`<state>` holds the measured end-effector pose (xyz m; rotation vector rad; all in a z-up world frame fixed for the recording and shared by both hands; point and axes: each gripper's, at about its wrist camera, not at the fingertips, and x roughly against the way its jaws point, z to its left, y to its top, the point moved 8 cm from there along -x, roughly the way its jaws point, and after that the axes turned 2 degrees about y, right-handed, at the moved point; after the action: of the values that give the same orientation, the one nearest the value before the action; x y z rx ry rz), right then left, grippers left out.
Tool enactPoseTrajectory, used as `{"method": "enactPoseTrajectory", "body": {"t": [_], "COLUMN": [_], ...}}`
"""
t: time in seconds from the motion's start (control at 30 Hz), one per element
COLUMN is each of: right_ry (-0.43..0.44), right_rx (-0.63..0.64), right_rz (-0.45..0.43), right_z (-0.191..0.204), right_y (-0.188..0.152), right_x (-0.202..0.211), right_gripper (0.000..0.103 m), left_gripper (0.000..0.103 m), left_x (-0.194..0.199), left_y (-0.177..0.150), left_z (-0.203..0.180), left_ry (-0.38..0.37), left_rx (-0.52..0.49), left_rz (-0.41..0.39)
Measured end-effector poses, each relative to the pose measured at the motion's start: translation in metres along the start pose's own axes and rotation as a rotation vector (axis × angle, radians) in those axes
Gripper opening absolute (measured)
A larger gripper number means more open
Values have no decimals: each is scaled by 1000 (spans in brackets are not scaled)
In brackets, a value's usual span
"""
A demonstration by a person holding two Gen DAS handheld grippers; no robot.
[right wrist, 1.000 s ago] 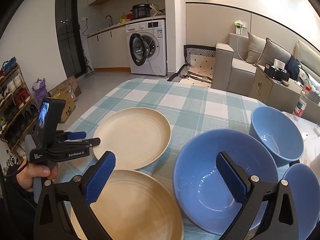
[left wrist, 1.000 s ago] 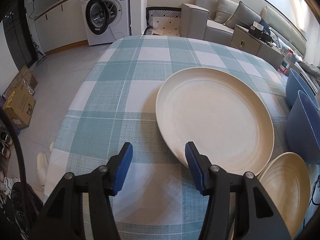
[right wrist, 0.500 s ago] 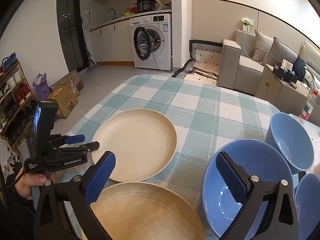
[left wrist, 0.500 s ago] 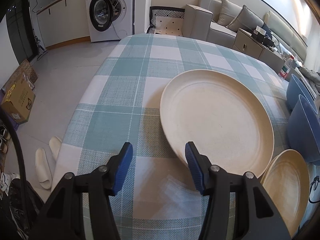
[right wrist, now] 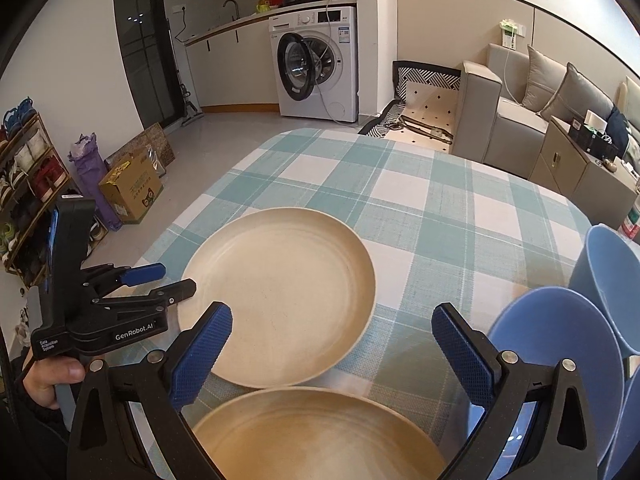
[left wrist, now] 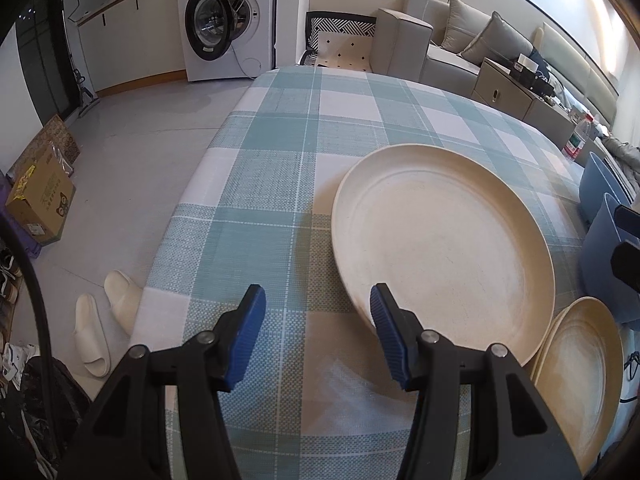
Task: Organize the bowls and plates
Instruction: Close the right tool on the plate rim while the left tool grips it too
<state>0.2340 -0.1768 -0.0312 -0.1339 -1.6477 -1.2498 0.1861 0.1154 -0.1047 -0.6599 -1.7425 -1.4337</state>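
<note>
In the left wrist view, my left tool (left wrist: 318,334) points steeply down at the counter (left wrist: 280,152), which carries a checked cloth of pale green and white with a woven texture. Its two fingers have blue ribbed pads and stand spread, with nothing between them, only bare cloth. The right pad (left wrist: 386,330) is just at the near rim of the cream plate (left wrist: 440,248), but I cannot tell if it touches. This plate is round, shallow and matte, with a low raised rim. At its lower right lies a tan plate (left wrist: 584,364), a little darker, just beside it or slightly under its edge. Blue bowls (left wrist: 600,240) stand at the right border.

In the right wrist view, my right tool (right wrist: 332,354) also tilts downward, and its jaws are wide apart and empty. It hovers over the tan plate (right wrist: 316,436), which lies nearest to me, its far rim meeting the cream plate (right wrist: 280,296). To the right stand smooth, glossy blue bowls (right wrist: 560,344), deep and round. At the left, my hand (right wrist: 50,380) grips the handle of the left tool (right wrist: 168,280), whose fingers reach near the rim of the cream plate.
</note>
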Motion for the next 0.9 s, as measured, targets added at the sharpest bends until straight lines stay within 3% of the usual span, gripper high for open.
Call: {"method": "enactPoseTrajectory", "body": {"t": [0.57,0.9], "right_ry": [23,17], "right_rx": [19,9], "right_rz": [89,136], "right_z": [15,11], "right_y": [2,-2], "right_x": [-48,-71], "right_gripper": [101,88], "left_gripper": [55,55], "left_x": [-1,-5], "left_y": [-1,-3], "left_z": [11,23], "left_ry": [-2,6], "left_rx": [14,30], "left_rz": [6,20]}}
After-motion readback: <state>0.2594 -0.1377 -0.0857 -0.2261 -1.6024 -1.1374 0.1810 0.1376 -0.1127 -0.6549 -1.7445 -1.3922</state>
